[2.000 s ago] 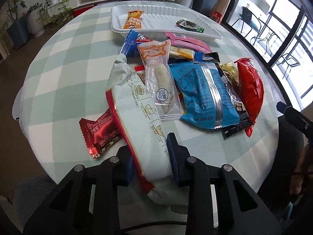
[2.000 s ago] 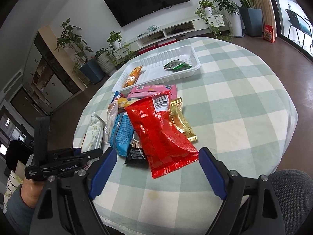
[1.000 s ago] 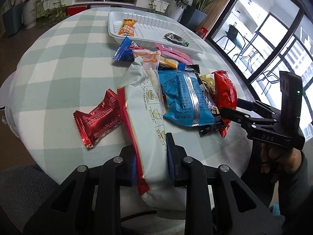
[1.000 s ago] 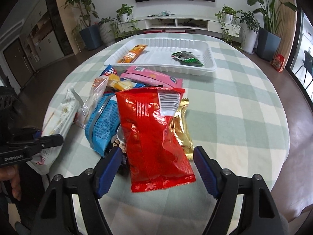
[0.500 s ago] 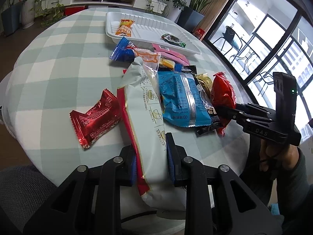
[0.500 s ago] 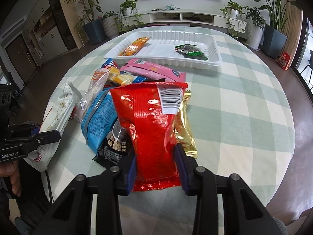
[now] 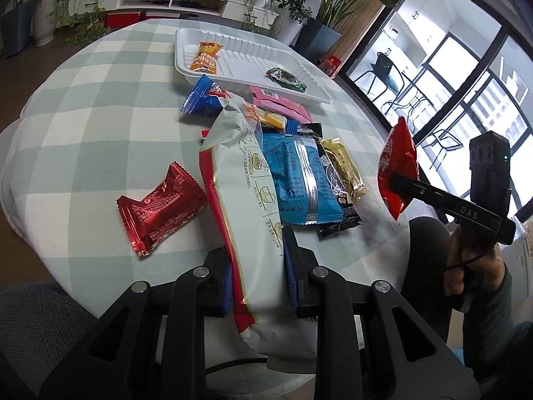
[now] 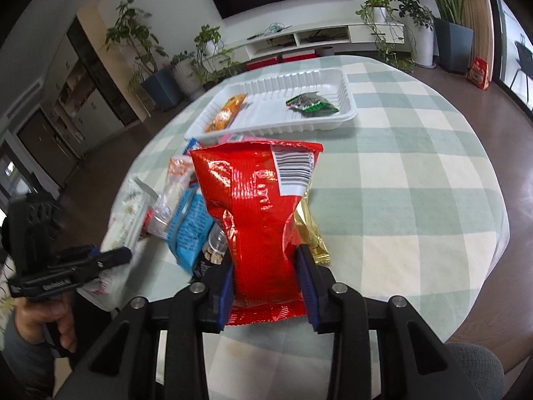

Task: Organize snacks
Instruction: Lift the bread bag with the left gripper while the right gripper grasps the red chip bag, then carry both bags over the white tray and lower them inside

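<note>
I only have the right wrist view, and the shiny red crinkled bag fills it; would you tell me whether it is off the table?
Observer: Yes, the left wrist view shows the shiny red crinkled bag hanging in the right gripper, clear of the checked tablecloth.
Operator: Thanks. Is the left gripper holding anything?
Observer: It is shut on the long white bag with a red edge.
Operator: Anything hidden from me?
Observer: A small red foil packet lies left of that bag.

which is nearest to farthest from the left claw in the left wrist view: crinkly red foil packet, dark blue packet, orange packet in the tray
1. Crinkly red foil packet, just ahead-left of the left claw.
2. Dark blue packet, mid-table, before the tray.
3. Orange packet, at the left end of the white plastic tray, farthest.
</note>
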